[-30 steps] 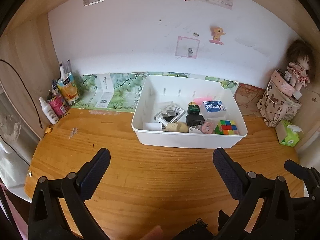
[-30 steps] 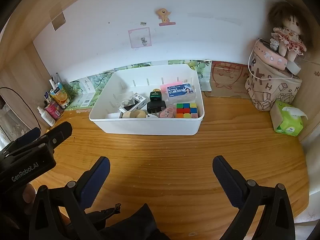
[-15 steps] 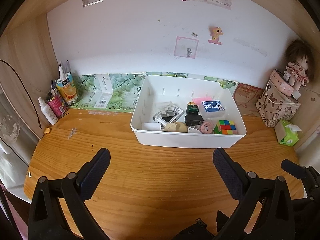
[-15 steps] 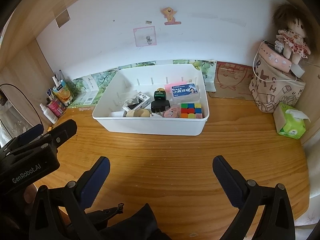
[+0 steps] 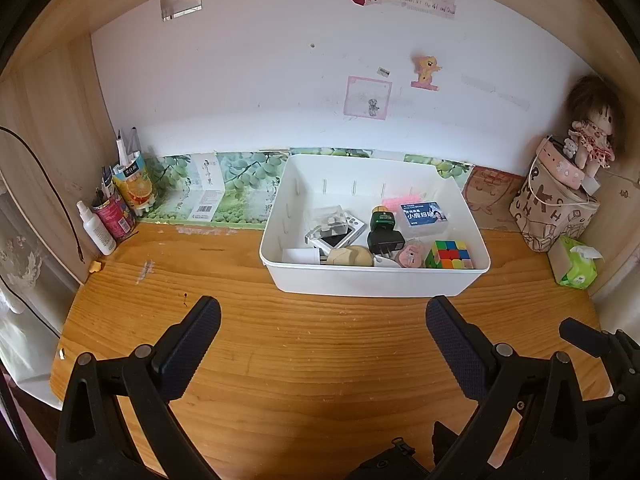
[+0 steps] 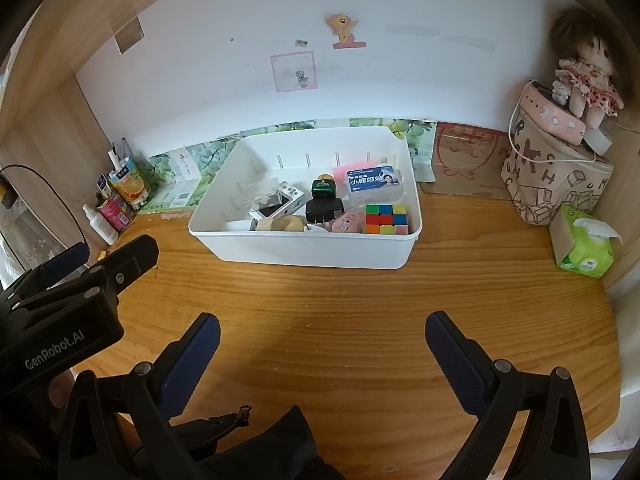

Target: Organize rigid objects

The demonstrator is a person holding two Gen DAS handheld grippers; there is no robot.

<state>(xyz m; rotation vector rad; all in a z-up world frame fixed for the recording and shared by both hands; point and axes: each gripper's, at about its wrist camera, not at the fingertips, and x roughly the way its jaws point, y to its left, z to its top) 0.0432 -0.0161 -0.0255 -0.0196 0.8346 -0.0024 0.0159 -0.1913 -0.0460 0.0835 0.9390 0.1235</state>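
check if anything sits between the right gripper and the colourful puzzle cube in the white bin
Only the near wall of the white plastic bin. The multicoloured puzzle cube lies just behind it, so the open right gripper must come over the rim; bare wooden desk lies before it.

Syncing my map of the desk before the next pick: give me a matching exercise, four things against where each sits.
Things:
1. puzzle cube
2. tissue pack
3. spray bottle
4. doll

Places:
A. desk's left edge, by the cans
B. atop the patterned bag
C. front right corner of the white bin
D. on the desk, far right

Pairs: 1-C, 2-D, 3-A, 4-B
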